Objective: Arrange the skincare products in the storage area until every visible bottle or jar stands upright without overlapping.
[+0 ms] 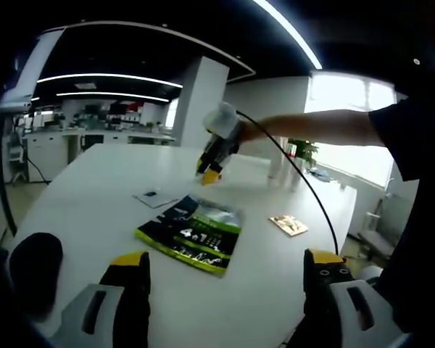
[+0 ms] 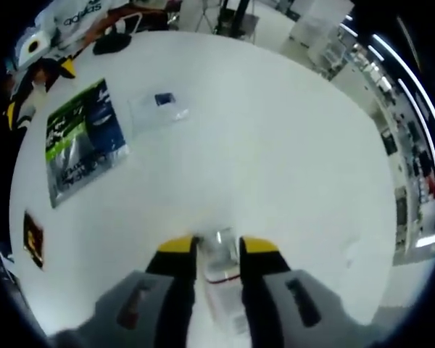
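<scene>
Bottle [image 2: 219,264], clear, small: clamped between right gripper [image 2: 217,250] jaws at lower centre of the right gripper view, over bare white table [image 2: 275,145], probably for setting upright. Left gripper [image 1: 225,264]: jaws apart, holding nothing, low in its view. Green pouch [image 1: 192,233] flat at centre.

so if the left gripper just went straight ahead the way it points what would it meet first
Most likely the green and black pouch, lying flat on the white table just beyond the open jaws. Depth is unclear, so the left gripper may pass over it.
</scene>
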